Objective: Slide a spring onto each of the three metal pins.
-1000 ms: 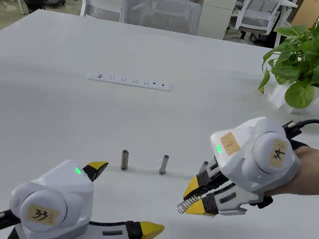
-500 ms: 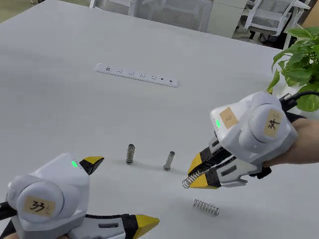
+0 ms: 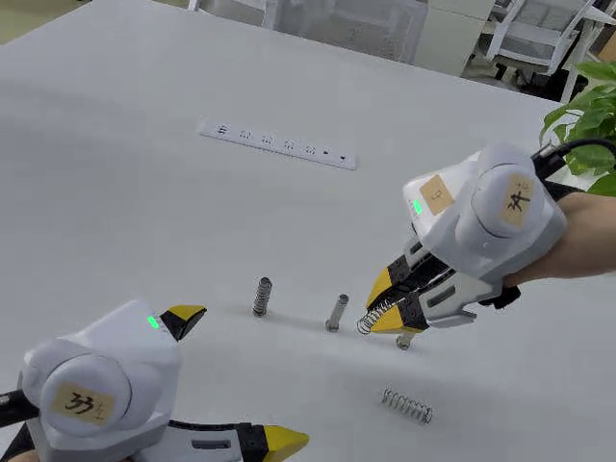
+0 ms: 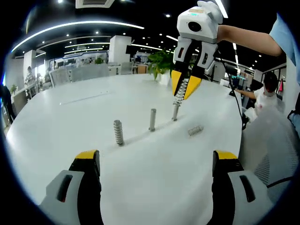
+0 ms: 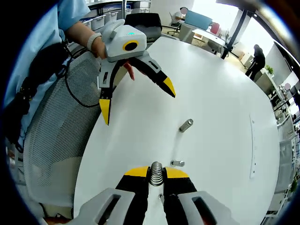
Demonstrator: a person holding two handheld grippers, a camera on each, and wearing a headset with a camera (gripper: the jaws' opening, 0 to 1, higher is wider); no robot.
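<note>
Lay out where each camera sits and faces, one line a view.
Head view: on the headset, looking down at the table and pins; left gripper, right gripper and a forearm show.
Left gripper view: on the left gripper, facing the pins and the right gripper; its open jaws frame the bottom.
Right gripper view: on the right gripper, facing the left gripper and the person's torso; its jaws pinch a spring.
Shared: both gripper views show the sprung pin.
</note>
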